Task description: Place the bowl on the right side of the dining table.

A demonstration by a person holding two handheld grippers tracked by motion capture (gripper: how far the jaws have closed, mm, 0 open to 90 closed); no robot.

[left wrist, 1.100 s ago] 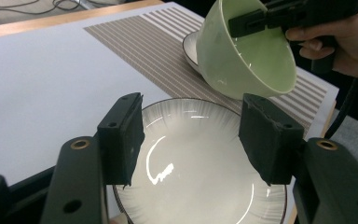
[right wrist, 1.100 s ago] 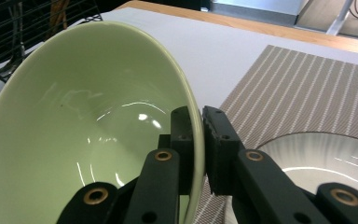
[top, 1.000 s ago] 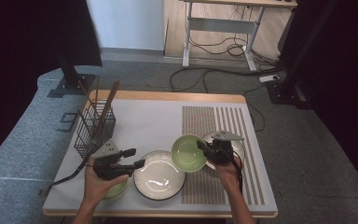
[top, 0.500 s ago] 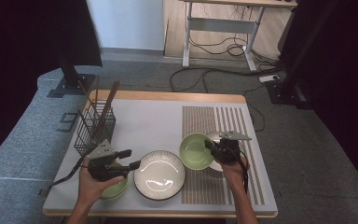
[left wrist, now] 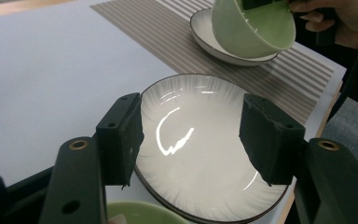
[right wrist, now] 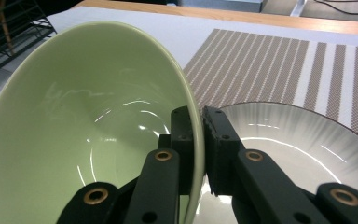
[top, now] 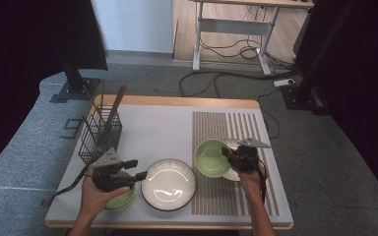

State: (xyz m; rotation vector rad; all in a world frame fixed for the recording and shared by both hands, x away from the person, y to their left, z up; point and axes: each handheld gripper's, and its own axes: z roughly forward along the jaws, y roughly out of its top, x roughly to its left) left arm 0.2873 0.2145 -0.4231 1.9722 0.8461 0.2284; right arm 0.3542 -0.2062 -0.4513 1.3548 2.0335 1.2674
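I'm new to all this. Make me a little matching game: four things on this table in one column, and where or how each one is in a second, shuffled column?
Things:
1. wire basket
2. white plate
3. green bowl
4. left gripper

Place or state:
A. pinched by its rim in the right gripper, tilted over a white dish
B. jaws open, nothing between them
C. holds upright sticks
D. flat on the table, between the two hands

Pairs: 1-C, 2-D, 3-A, 4-B
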